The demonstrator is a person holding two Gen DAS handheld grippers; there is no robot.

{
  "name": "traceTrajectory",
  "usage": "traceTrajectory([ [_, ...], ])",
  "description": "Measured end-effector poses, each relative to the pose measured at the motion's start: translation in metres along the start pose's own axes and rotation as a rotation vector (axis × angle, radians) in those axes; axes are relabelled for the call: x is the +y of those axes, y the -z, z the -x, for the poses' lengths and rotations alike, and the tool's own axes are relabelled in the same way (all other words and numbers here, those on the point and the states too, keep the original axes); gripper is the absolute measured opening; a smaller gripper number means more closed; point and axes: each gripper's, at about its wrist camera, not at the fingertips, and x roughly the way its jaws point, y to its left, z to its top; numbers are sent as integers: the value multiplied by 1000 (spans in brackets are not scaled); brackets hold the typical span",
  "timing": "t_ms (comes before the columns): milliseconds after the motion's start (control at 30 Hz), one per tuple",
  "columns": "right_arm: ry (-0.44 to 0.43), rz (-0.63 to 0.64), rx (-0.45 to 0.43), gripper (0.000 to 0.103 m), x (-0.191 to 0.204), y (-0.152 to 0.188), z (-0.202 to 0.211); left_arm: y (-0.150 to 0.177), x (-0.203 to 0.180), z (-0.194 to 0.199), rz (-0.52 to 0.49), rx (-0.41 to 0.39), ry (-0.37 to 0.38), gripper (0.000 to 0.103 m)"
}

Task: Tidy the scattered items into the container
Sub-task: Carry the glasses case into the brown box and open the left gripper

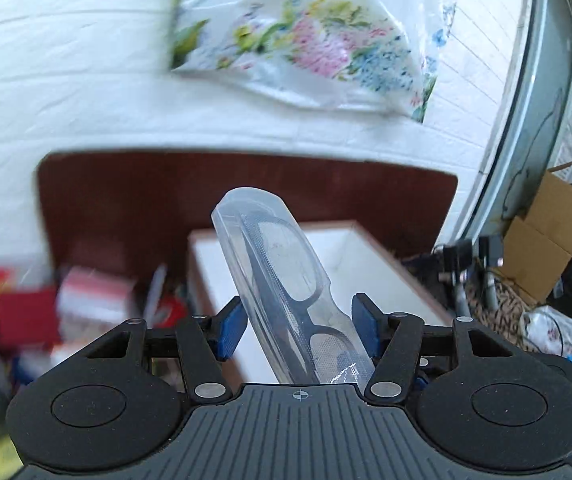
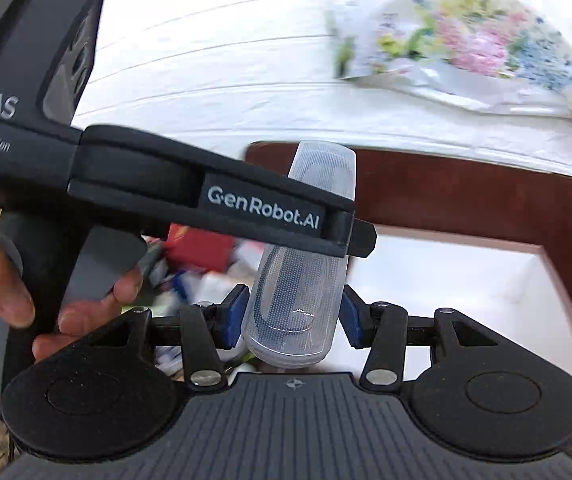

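Observation:
A clear plastic glasses case (image 1: 282,264) with black glasses inside stands tilted between the blue pads of my left gripper (image 1: 298,324), which is shut on it. In the right wrist view a clear case (image 2: 298,300) sits between the pads of my right gripper (image 2: 292,316), also shut on it. It runs up behind the left gripper (image 2: 360,236), which crosses in front, so it looks like one case held by both. Below and behind it lies the open container (image 1: 366,256), a white-lined box with a brown rim (image 2: 466,280).
A floral cloth in a clear bag (image 1: 306,40) lies on the white bedding behind a dark wood panel (image 1: 126,200). Blurred red and white boxes (image 1: 86,296) clutter the left. A cardboard box (image 1: 546,240) and cables are at right. A hand (image 2: 14,292) grips the left handle.

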Motion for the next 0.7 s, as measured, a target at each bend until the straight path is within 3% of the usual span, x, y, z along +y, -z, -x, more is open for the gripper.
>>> traceTrajectory([
  [133,28,-27,65,54,-39,-11,-39,-17,4,-56,-3,45,24,59],
  [400,-4,-98,248,54,-89,10,-118,4,37,-160,53,218,29,60],
  [633,-24,-143,301,54,-100,27,-159,12,54,-195,36,269,16,61],
  [667,-21,-149,308,54,-101,29,-163,13,52,-196,19,262,12,71],
  [700,-24,-155,312,55,-101,31,-166,14,50,-196,5,255,8,72],
])
